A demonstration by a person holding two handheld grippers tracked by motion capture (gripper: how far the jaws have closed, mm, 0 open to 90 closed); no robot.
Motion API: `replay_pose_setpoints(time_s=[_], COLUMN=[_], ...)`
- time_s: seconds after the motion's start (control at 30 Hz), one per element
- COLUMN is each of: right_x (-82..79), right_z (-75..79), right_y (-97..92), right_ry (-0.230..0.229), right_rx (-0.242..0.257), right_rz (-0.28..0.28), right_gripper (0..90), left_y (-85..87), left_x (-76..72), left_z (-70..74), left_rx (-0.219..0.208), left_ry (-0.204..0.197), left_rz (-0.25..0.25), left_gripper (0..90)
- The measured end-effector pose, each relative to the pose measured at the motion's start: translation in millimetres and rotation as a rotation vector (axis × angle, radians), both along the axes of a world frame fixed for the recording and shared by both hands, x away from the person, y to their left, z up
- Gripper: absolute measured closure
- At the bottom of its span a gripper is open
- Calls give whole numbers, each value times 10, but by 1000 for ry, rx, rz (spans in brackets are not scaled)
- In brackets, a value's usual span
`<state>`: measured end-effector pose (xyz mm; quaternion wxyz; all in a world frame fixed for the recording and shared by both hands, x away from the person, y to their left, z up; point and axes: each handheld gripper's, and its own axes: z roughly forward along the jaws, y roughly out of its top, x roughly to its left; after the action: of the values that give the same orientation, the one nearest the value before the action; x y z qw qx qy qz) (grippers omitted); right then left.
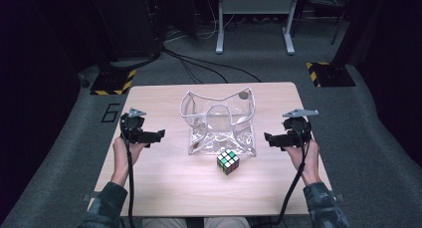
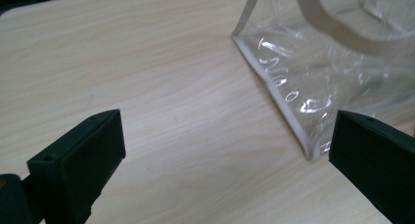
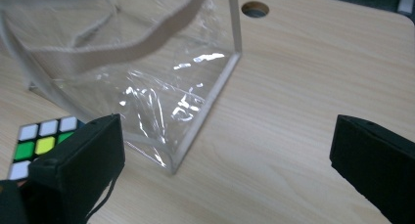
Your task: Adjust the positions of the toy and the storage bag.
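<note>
Person's sleeves and forearms enter at the bottom edge of the high view, one at lower left, one at lower right. Cube sits just below centre of the frame on the wooden table, mixed colours on its faces; in the right gripper view it appears at the lower left corner, partly hidden behind that gripper's own left jaw.

Left gripper, left of centre, jaws apart with nothing between them. Its tips point rightward toward the bag, well apart from it. In the left gripper view bare tabletop lies between the two black jaws, and the bag's lower corner sits close to the right one.

Right gripper, right of centre, jaws likewise apart and empty, tips pointing leftward, near the bag's right edge but not touching.

Clear plastic bag with white trim stands at centre frame, just above the cube, mouth open upward, handle loop sagging inside. Cube lies just outside its front edge; contact cannot be told.

Table hole at upper centre of the right gripper view. Beyond the table: grey floor, cables, a metal stand.
</note>
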<state>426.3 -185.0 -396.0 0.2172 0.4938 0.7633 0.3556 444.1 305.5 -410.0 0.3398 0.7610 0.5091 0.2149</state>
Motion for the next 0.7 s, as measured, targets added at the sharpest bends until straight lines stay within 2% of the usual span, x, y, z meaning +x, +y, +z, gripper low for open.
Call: replay_pose_setpoints(time_s=[0.07, 0.13, 0.17, 0.2, 0.23, 0.27, 0.3, 0.33, 0.4, 0.53, 0.6, 0.7], right_x=[-49, -85, -119, -119, -152, -152, -174, -174, -196, -223, -229, -235], right_z=[-114, -240, -370, -370, -500, -500, -629, -629, -753, -990, -1083, -1183], right_y=[-14, -25, -36, -36, -46, -46, -57, -57, -76, -106, -118, -141], right_ry=[-6, 14, 25, 25, 45, 45, 56, 56, 71, 109, 112, 103], right_rx=[-15, -11, -21, -21, -21, -21, -32, -32, -23, -4, 1, -4], right_rz=[-22, -29, -38, -38, -40, -40, -41, -41, -46, -61, -70, -70], right_gripper=[0, 0, 0, 0, 0, 0, 0, 0, 0, 0, 0, 0], left_y=[38, 76, 97, 121, 148, 177, 208, 233, 272, 323, 349, 415], left_x=[-44, -80, -97, -113, -128, -143, -157, -169, -198, -234, -245, -246], left_z=[-110, -233, -296, -356, -417, -475, -532, -589, -692, -876, -945, -1030], left_rx=[8, 21, 26, 28, 33, 23, 9, 8, 8, 29, 75, 81], left_ry=[9, 29, 41, 48, 50, 57, 64, 68, 74, 89, 87, 84], left_rz=[0, 1, 0, 0, 3, 2, 0, 5, 5, 26, 56, 78], left_gripper=[1, 1, 0, 0, 0, 0, 0, 0, 0, 0, 0, 0])
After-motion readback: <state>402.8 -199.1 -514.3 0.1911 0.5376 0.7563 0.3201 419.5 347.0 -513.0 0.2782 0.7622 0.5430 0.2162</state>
